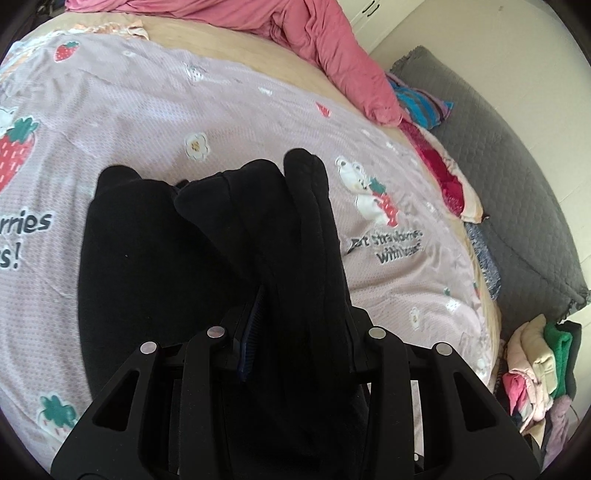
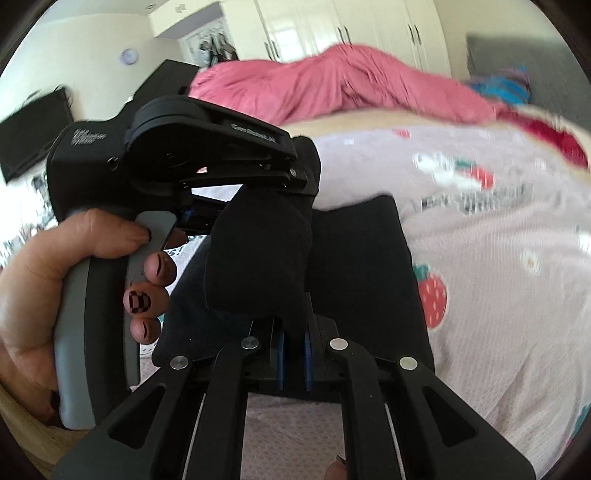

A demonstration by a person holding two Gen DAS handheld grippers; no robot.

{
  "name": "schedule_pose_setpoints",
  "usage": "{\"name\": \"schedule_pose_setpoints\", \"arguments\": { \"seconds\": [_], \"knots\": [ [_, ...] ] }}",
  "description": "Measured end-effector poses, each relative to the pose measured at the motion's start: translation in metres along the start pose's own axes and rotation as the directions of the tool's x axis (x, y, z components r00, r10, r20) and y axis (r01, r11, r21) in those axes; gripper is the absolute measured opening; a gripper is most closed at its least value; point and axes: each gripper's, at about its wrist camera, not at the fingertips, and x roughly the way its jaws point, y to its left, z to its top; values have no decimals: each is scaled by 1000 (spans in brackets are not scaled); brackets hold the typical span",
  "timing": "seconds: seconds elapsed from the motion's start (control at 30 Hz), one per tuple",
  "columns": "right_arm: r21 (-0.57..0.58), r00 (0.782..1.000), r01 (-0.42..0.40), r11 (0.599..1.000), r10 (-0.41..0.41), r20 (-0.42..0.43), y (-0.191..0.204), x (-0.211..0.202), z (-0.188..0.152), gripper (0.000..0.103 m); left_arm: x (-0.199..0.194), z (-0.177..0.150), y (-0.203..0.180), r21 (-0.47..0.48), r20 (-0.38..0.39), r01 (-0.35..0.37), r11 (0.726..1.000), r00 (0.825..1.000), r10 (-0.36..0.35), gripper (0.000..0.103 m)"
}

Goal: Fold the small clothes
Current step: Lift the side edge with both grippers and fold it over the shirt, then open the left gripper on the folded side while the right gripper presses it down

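A small black garment (image 1: 177, 258) lies on the pink strawberry-print sheet (image 1: 184, 110), part of it lifted in folds. My left gripper (image 1: 295, 332) is shut on a bunched edge of it; the cloth hides the fingertips. In the right wrist view the same black garment (image 2: 362, 266) lies flat on the sheet (image 2: 498, 258). My right gripper (image 2: 293, 347) is shut on a raised fold of it, with blue pads (image 2: 308, 354) pressing the cloth. The left gripper's body (image 2: 184, 147) is just ahead, held by a hand (image 2: 74, 266), also gripping that fold.
A pink blanket (image 1: 314, 40) is heaped at the far side of the bed. Striped and red cloths (image 1: 436, 147) lie along the right edge by a grey headboard cushion (image 1: 509, 184). A pile of clothes (image 1: 535, 369) sits at the lower right. White wardrobes (image 2: 351, 33) stand behind.
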Motion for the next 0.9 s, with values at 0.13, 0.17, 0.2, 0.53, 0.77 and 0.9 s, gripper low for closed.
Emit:
{"name": "schedule_pose_setpoints", "arguments": {
  "seconds": [0.13, 0.17, 0.2, 0.53, 0.77, 0.9],
  "knots": [
    [148, 996, -55, 987, 65, -66, -24, 6, -2, 7, 14, -1, -5, 18, -24, -19, 1000, 1000, 19, 28],
    [177, 994, -63, 982, 77, -74, -29, 7, -3, 7, 18, -1, -7, 19, -28, -23, 1000, 999, 23, 29],
    [198, 993, -69, 978, 86, -82, -33, 9, -2, 7, 20, -2, -8, 21, -31, -25, 999, 999, 26, 30],
    [348, 977, -88, 933, 150, -155, -59, 13, -8, 16, 20, -1, -16, 30, -15, 15, 999, 1000, -14, 64],
    [358, 966, -113, 927, 187, -179, -67, 9, -4, 36, -21, -4, 0, 39, 58, 28, 999, 998, -30, 70],
    [396, 955, -172, 902, 251, -158, -76, 5, 4, 57, -49, -17, 24, 47, 102, -33, 998, 994, 28, 73]
  ]
}}
